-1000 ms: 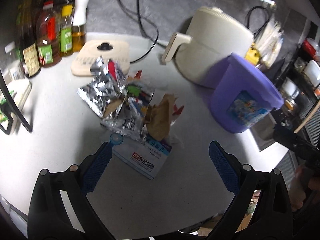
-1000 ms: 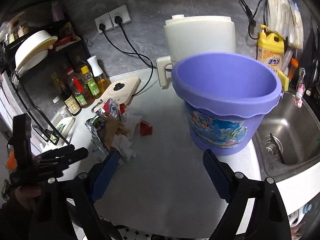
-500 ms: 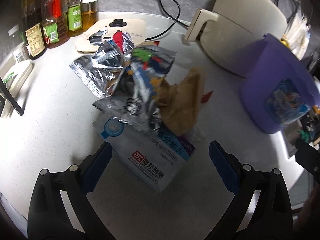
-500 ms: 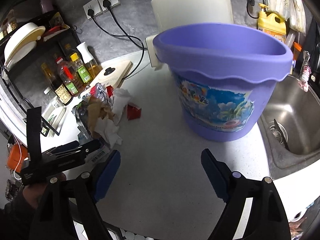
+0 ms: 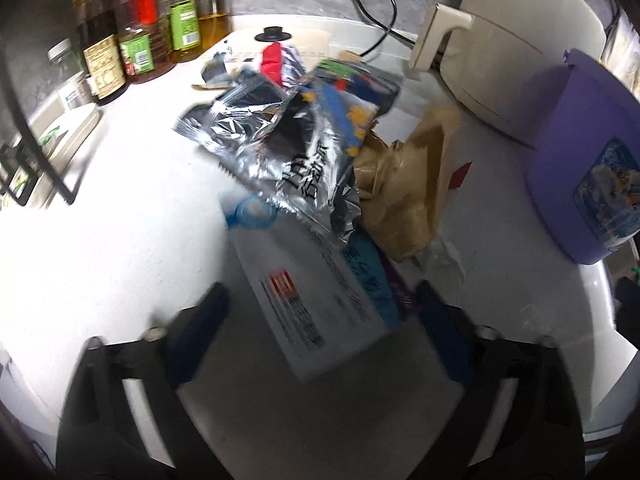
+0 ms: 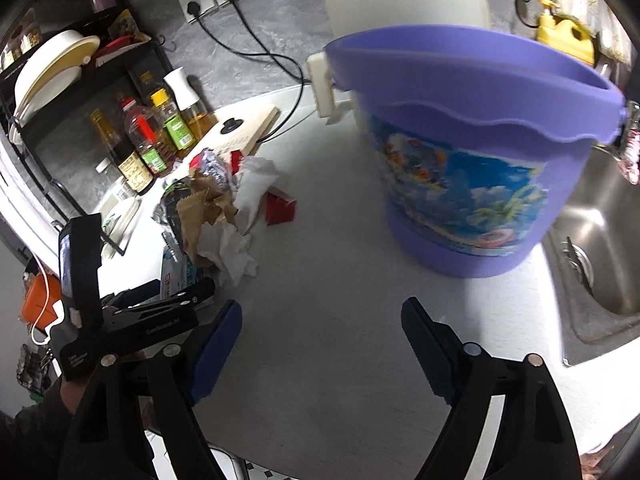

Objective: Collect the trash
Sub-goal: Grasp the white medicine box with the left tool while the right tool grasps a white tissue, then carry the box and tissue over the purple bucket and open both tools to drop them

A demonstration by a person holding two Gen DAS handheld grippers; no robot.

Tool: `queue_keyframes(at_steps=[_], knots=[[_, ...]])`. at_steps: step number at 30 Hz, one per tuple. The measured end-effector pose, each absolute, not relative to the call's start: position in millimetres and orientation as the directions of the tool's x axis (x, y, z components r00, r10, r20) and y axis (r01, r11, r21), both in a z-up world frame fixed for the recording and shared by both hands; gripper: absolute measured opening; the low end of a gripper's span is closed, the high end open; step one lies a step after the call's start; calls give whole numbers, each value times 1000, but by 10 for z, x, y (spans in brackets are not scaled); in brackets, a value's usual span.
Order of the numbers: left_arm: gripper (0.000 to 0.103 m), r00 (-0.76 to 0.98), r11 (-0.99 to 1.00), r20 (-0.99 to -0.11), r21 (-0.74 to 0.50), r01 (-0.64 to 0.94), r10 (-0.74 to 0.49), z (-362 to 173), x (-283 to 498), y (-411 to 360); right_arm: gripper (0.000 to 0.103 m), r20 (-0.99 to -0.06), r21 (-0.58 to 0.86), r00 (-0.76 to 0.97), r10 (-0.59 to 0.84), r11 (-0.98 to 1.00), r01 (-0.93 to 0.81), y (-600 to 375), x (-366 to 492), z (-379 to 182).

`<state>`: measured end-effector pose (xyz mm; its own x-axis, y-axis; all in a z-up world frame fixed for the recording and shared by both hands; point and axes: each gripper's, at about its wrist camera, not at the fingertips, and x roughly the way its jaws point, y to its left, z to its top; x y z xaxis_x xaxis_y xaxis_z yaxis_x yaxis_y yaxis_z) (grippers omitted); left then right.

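Observation:
A trash pile lies on the white counter: a white medicine box [image 5: 316,296], silver foil wrappers [image 5: 288,148], a brown paper bag [image 5: 404,196], white tissues [image 6: 232,252] and a red scrap [image 6: 280,210]. My left gripper [image 5: 320,312] is open, its blue fingers on either side of the near end of the box. It also shows in the right wrist view [image 6: 132,320], beside the pile. My right gripper [image 6: 322,340] is open and empty, just in front of the purple bucket [image 6: 468,152]. The bucket stands upright and also shows in the left wrist view [image 5: 588,160].
A cream appliance [image 5: 516,60] stands behind the bucket. Oil and sauce bottles [image 5: 136,40] line the back left beside a cutting board [image 6: 248,132]. A steel sink [image 6: 600,240] lies right of the bucket. A dish rack [image 6: 52,72] is at the far left.
My left gripper has moved forward, so the medicine box now lies between its fingers. My right gripper has moved closer to the bucket, which looms larger.

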<state>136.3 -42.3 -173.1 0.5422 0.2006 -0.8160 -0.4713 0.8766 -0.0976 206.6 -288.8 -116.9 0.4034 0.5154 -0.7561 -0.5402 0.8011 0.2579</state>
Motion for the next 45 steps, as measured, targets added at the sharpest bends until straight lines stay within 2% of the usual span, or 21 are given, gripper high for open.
queue_keyframes(at_steps=[4,15,23,28,36,45], knots=[[71,571,872,-803,-146,-467,171,-1651,1224,-374,66,-753,280,362,549,766,-578,-2737,2077,-1215],[68,652,859,-726,-176,-481,217,-1067,818,-291,37,-766,312,224,603,653,-690,-2081,2180,-1434],[68,663,839,-706,-183,-512,251,-920,708,-201,34,-800,278,165,576,601,-750,-1717,2188,-1643],[68,667,835,-696,-180,-519,265,-855,671,-183,5,-819,242,164,550,590,-770,-1612,2183,-1722],[68,716,840,-645,-207,-501,268,-661,692,-165,3,-789,168,258,557,600,-782,-1682,2267,-1344],[68,789,861,-566,-254,-442,238,-387,764,-124,3,-699,163,359,619,627,-762,-1891,2334,-666]])
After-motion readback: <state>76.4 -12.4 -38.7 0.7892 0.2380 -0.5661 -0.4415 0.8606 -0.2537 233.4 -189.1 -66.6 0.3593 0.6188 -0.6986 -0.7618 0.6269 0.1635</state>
